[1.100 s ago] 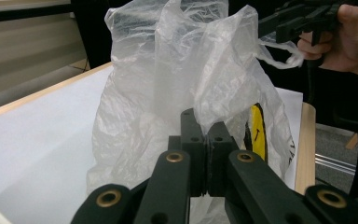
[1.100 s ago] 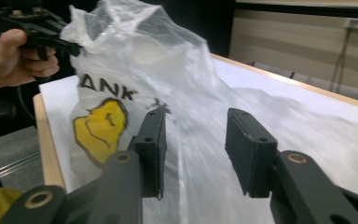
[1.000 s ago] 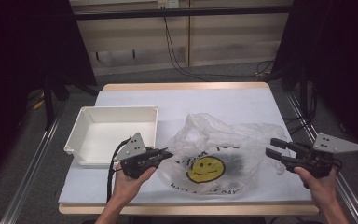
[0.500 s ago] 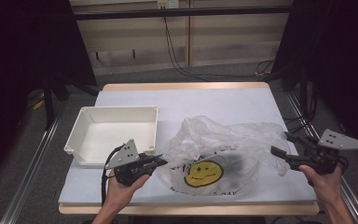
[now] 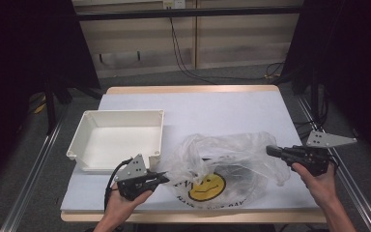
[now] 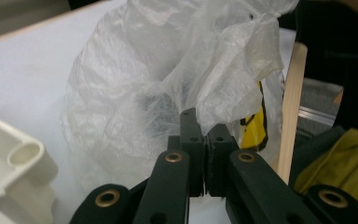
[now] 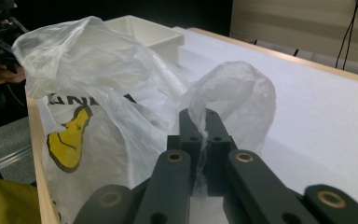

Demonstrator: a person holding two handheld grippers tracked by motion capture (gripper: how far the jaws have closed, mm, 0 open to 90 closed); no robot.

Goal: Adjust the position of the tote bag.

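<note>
Dark curtains close off both sides of the room, and a wooden table (image 5: pixel 193 90) with a white cover sits under me. I use the white tray (image 5: pixel 118 140) on its left half as my landmark.

Just right of the tray, touching or nearly touching its near right corner, lies the thin clear plastic bag (image 5: pixel 222 169) with the yellow smiley face print. It lies slumped and crumpled, the print facing up toward the near edge of the table.

I hold my left gripper (image 5: pixel 158 178) just in front of the tray's near right corner. Its jaws are closed tight on a fold of the bag's left edge; the left gripper view shows the film bunched between them. I hold my right gripper (image 5: pixel 272 151) well to the right of the tray, beyond the bag, and its jaws are likewise clamped on a twisted strip of film (image 7: pixel 204 126) that looks like one of the handles.

I judge that I grip the bag at opposite sides so I can pull its mouth apart or lift it without the slippery film collapsing. The tray is empty, and it sits close enough to serve the bag, though I cannot tell whether it plays a part. I cannot make out anything definite inside the bag.
</note>
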